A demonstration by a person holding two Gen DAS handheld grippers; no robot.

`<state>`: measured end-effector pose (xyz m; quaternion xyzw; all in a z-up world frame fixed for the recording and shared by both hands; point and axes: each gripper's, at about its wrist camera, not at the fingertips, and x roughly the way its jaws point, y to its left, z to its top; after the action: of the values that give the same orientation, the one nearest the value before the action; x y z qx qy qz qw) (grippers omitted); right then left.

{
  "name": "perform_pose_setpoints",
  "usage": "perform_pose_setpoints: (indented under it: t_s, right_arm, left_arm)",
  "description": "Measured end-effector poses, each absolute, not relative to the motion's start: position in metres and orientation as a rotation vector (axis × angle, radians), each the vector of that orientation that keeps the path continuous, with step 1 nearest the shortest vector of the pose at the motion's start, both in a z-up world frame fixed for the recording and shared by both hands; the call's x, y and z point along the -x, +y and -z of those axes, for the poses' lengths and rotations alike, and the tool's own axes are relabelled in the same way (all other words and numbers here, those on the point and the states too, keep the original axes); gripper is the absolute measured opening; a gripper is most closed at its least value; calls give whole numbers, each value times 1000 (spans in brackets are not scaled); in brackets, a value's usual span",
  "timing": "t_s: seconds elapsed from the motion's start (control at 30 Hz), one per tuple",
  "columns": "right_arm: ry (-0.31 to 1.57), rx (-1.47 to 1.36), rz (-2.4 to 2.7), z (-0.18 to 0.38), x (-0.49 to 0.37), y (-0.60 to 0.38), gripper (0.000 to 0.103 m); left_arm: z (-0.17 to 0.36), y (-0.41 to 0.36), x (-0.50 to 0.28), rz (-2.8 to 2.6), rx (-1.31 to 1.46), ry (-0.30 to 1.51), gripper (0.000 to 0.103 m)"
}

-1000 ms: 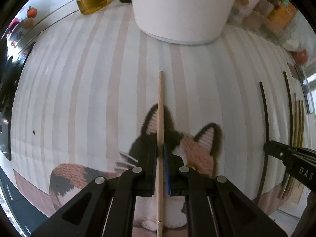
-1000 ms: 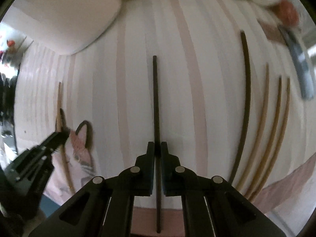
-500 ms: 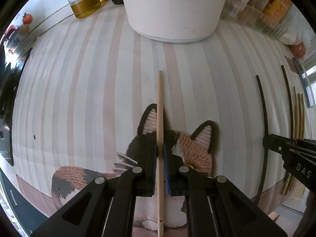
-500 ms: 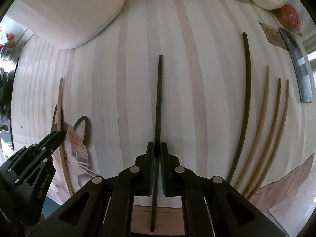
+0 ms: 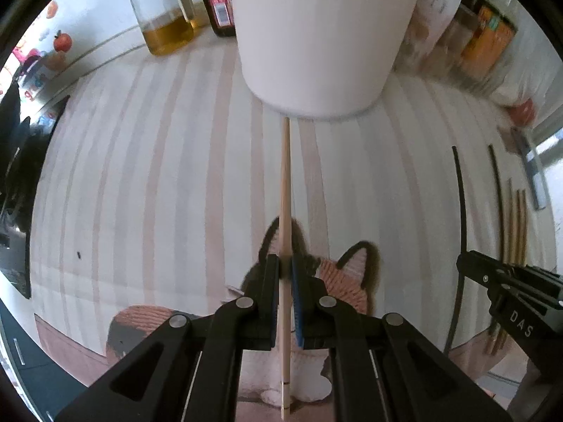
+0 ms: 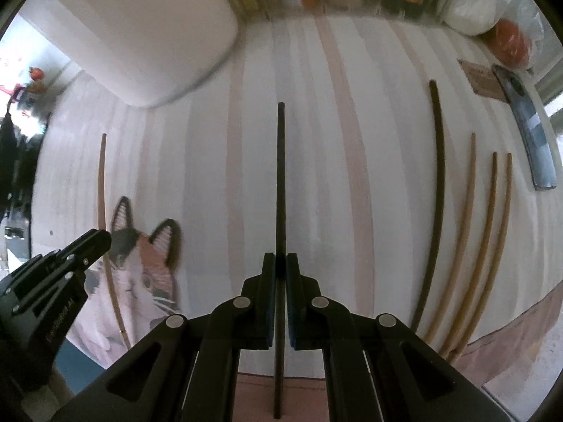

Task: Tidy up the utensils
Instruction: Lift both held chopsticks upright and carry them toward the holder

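My left gripper (image 5: 285, 268) is shut on a light wooden chopstick (image 5: 285, 183) that points ahead; its tip reaches the base of a tall white container (image 5: 316, 35). My right gripper (image 6: 280, 263) is shut on a black chopstick (image 6: 280, 176), held above the striped mat. On the mat to the right lie another black chopstick (image 6: 436, 190) and three brown wooden chopsticks (image 6: 489, 232). The white container (image 6: 140, 28) is at the upper left in the right wrist view. The left gripper with its wooden chopstick (image 6: 102, 176) shows at the left there.
A striped placemat (image 5: 158, 176) with a cat picture (image 6: 140, 263) covers the table. An oil jug (image 5: 165, 10) and dark bottle (image 5: 220, 3) stand behind the container. Jars (image 5: 489, 38) line the back right. A phone (image 6: 531, 130) and a card lie at far right.
The left gripper has moved forward with the wooden chopstick, so the white container is nearer and the tip reaches its base. The right gripper has moved slightly forward with the black chopstick.
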<state>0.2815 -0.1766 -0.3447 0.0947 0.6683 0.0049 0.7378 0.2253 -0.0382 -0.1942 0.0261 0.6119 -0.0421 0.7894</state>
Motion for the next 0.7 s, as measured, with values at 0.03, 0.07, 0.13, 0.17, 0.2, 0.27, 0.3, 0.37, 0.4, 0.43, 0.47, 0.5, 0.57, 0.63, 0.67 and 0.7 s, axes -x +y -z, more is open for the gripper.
perform_pose_setpoints:
  t_s: [0.03,0.07,0.13,0.17,0.2,0.27,0.3,0.37,0.4,0.43,0.47,0.5,0.57,0.63,0.67,0.7]
  right_arm:
    - [1445,-215,-16,339,-280,-176,5]
    - [1425,-216,-22,333,-280,-175,5]
    - [1382,-229,-32,321,-278,-175,5]
    - [1368,-230,-38,316,-278,-176,5]
    - [1343,-230,-42,308,-278,-176,5]
    - [1303,-238,-48,298,-275,-174,5]
    - [1277,-242,-51,290,-274,-173,5]
    - [1237,-252,-58,278,-278,-176,5]
    - [1208,-257,-61,270,-278,-175,5]
    - [1189,-264,-67,263,-282,-182,5]
    - [1165,-270,-73,255,-285,-184,5]
    - [1146,-272,-76,250,-286,-185,5]
    - [1099,-287,-95,232,-290,-188,5]
    - [1055,-296,-110,218,-296,-187,5]
    - [1030,-300,-120,209,-298,-186,5]
    - [1014,-302,-127,200,-300,-188,5]
  left_arm:
    - [189,-37,-226,96,-48,1309,4]
    - [183,-37,-226,99,-44,1296,4]
    - [173,-37,-224,107,-35,1274,4]
    - [166,-37,-224,111,-30,1260,4]
    - [160,-37,-224,115,-25,1249,4]
    - [148,-35,-225,124,-12,1223,4]
    - [139,-34,-225,128,-3,1203,4]
    - [130,-33,-226,131,2,1171,4]
    - [123,-32,-227,133,6,1155,4]
    - [115,-31,-228,138,13,1137,4]
    - [108,-31,-228,140,18,1121,4]
    - [101,-30,-229,142,24,1103,4]
    - [85,-30,-232,146,32,1064,4]
    - [67,-27,-235,152,47,1025,4]
    - [58,-26,-236,151,54,1004,4]
    - [50,-24,-237,154,62,985,4]
